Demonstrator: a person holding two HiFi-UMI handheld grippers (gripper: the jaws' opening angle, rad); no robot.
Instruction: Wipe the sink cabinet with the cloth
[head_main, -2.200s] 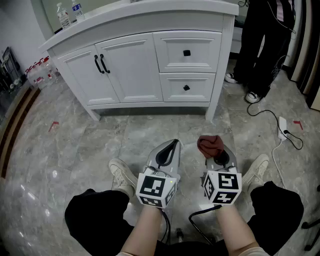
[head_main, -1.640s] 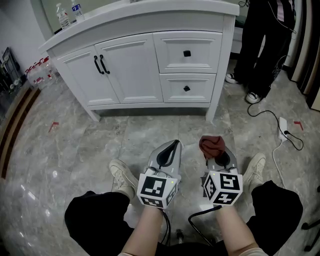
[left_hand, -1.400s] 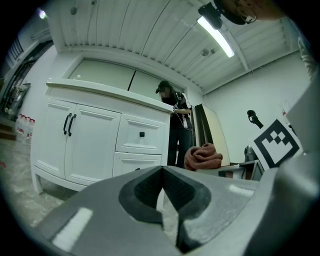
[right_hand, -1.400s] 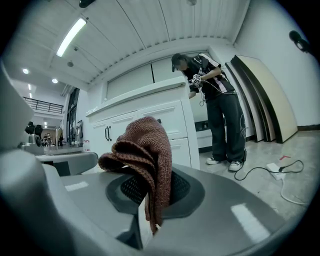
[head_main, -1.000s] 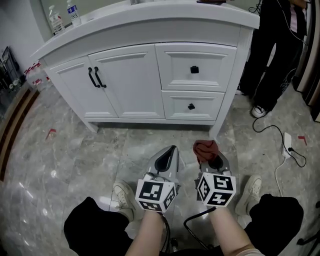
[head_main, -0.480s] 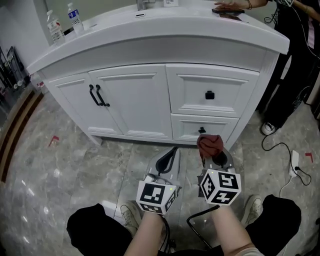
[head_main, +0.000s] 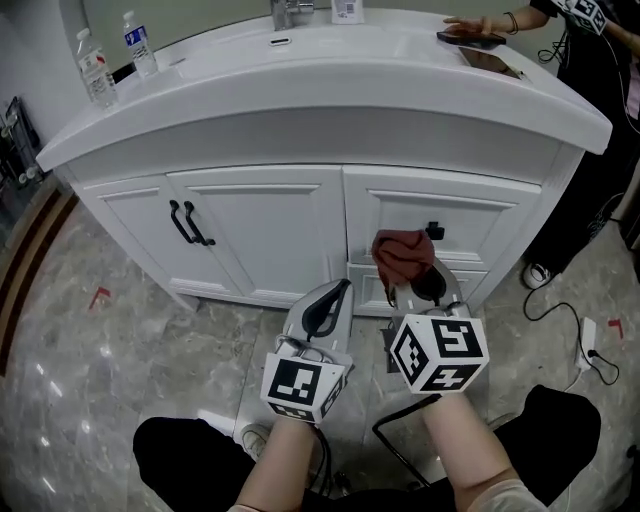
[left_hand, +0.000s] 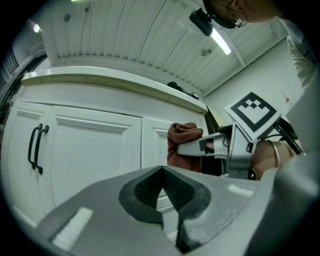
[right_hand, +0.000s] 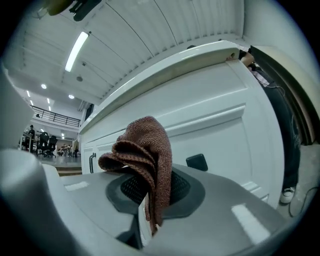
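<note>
The cloth is a rust-brown knitted rag, and I have it pinched in the right gripper. Its jaws are closed on a lower fold, and the rest of the rag stands bunched and drooping over the tips.

It hangs in front of the sink cabinet, at the cabinet's upper right drawer and just left of that drawer's black knob. I can't tell from any view whether it touches the painted front yet.

The left gripper has its jaws closed on nothing. It sits lower and further left than the right gripper, level with the seam between the cabinet's doors and drawers.

I judge the cloth light, soft and floppy. It should flatten the moment I press it on the panel and give little resistance of its own.

The wad ahead of the jaw tips is the part to wipe with, so I'd keep the hold where it is, low on the fold. Only a thin layer is clamped, though, so dragging it hard across the cabinet front, or catching it on the knob, could tug it out. The jaw tips could also meet the paint if the wad collapses.
</note>
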